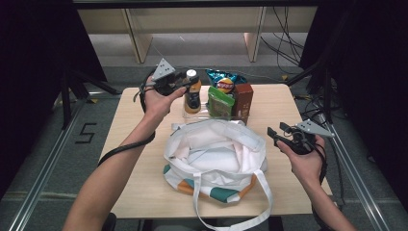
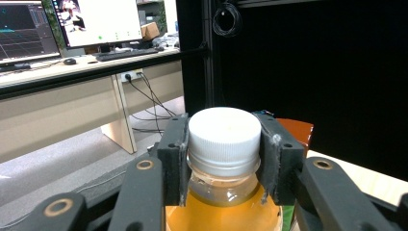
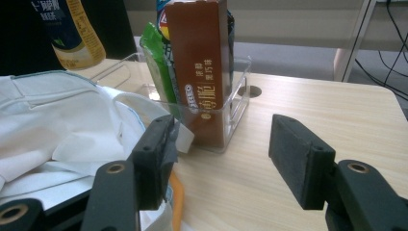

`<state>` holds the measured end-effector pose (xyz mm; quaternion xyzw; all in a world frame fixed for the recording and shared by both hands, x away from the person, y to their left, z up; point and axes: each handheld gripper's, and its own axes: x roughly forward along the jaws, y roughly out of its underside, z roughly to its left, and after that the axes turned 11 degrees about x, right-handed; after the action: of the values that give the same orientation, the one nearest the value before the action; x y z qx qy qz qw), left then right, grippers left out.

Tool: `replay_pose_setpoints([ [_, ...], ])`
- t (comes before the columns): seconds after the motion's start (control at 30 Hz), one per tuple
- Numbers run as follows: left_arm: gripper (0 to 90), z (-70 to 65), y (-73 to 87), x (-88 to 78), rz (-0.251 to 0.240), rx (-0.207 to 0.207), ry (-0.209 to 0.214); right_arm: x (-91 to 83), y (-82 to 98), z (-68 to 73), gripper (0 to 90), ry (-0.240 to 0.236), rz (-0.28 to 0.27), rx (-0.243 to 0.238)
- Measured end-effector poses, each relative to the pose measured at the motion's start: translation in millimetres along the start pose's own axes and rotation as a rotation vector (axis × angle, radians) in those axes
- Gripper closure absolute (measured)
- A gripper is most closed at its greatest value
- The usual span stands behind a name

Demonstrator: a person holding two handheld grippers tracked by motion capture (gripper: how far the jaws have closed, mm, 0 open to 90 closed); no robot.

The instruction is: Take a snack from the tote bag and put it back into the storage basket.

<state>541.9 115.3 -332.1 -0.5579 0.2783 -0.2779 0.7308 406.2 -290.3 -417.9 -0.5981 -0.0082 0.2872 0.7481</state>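
Amber liquid in a clear bottle (image 1: 192, 94) with a white ribbed cap (image 2: 224, 133): upright at the far left end of a clear plastic bin (image 3: 235, 113), far side of the tabletop (image 1: 134, 159). Dark label band low on the body.

Left tool (image 2: 224, 154): clamped on the bottle at the cap and neck, one black pad on either side, both pressing. In the high view the left hand (image 1: 161, 98) holds it level from the bottle's left, grey three-cornered plate on top.

Right tool (image 3: 221, 159): jaws apart, nothing between them, bare wood grain showing in the gap. Held by the right hand (image 1: 303, 161) above the right part of the tabletop, just beside the bag, pointing toward the bin.

Tote bag (image 1: 216, 154): white cloth, orange and teal patches low on the side, mouth open upward, in the middle of the tabletop, near side of the bin. One white strap trails past the near edge.

Bin contents beside the bottle:
- Brown carton (image 3: 199, 72), upright, printed white lettering, at the right end.
- Green packet (image 1: 220, 102), upright, between bottle and carton.
- Blue crisp bag (image 1: 225, 81), standing behind the green packet.

Surroundings: a desk with monitors and a keyboard in the left gripper view, beyond the bottle.
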Motion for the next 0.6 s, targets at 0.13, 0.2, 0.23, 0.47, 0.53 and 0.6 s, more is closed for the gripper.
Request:
replay_pose_setpoints([
  [0.13, 58.7, 1.4, 1.5, 2.0, 0.001, -0.004, 0.0, -0.7, 0.2, 1.4, 43.1, 0.007, 0.004, 0.016],
  [0.2, 58.7, 1.6, 1.9, 2.2, 0.004, -0.002, 0.0, -1.0, 0.0, 1.5, 43.1, 0.005, 0.012, 0.017],
  [0.23, 58.7, 2.0, 2.7, 3.1, 0.004, -0.005, -0.001, -0.4, 0.1, 1.2, 43.1, -0.001, 0.008, 0.014],
  [0.47, 58.7, 4.0, 5.9, 5.5, 0.012, -0.006, -0.003, -1.1, -0.1, 1.3, 43.0, 0.006, 0.011, 0.016],
  [0.53, 58.7, 4.7, 6.6, 6.1, 0.014, -0.007, -0.005, -0.6, 0.2, 1.4, 43.1, 0.011, 0.007, 0.017],
  [0.6, 58.8, 5.1, 7.0, 6.9, 0.013, -0.015, -0.008, 0.6, 0.9, 1.6, 43.1, 0.012, -0.011, 0.02],
])
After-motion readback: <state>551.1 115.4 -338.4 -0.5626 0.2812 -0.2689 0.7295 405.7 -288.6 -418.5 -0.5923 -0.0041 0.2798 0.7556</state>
